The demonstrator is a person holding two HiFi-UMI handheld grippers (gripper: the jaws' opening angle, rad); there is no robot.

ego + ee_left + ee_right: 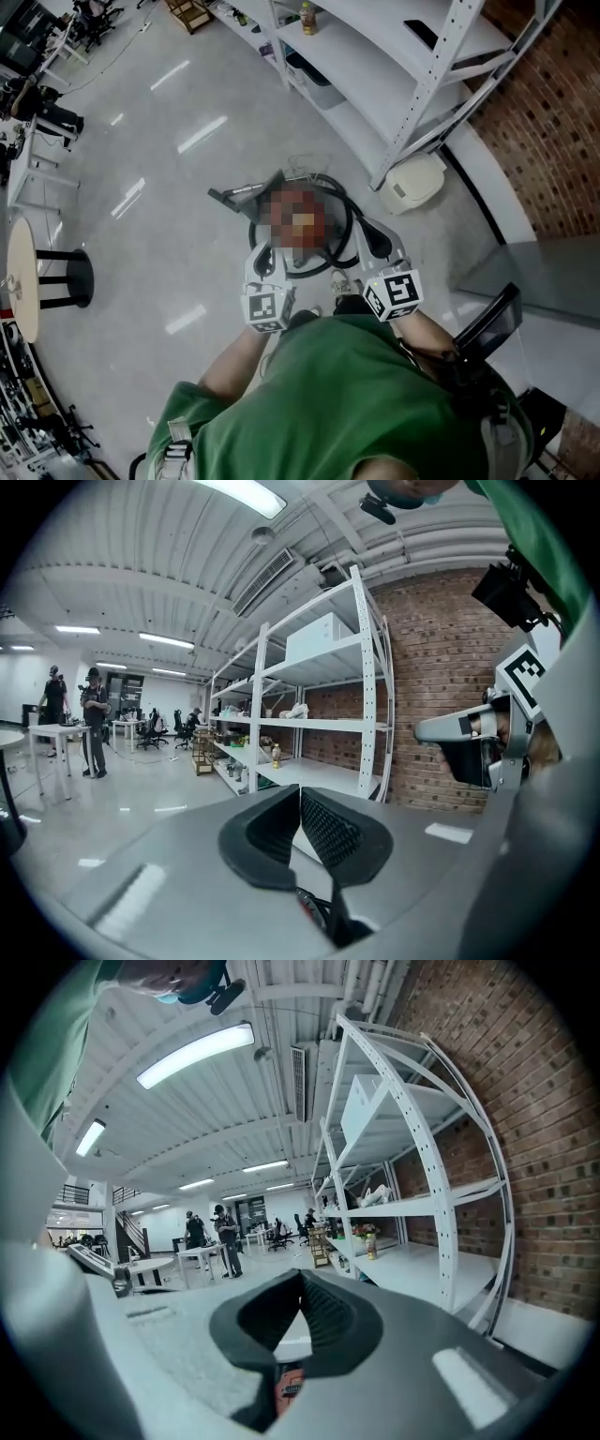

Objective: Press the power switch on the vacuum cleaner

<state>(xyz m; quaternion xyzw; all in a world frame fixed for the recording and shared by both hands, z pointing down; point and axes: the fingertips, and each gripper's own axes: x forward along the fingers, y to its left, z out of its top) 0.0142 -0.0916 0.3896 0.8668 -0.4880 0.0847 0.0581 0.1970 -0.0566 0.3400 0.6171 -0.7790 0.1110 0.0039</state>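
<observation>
In the head view, the vacuum cleaner (347, 220) is seen on the floor (169, 244), just ahead of the left gripper (266, 255) and the right gripper (373, 242). In the left gripper view, the 2 jaws are pressed together, empty. In the right gripper view, the jaws are likewise closed on nothing

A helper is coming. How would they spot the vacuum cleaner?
Find the white metal shelving rack by the brick wall. On the grey floor near its corner post sits the reddish vacuum cleaner, the only thing ringed by a black hose.
</observation>
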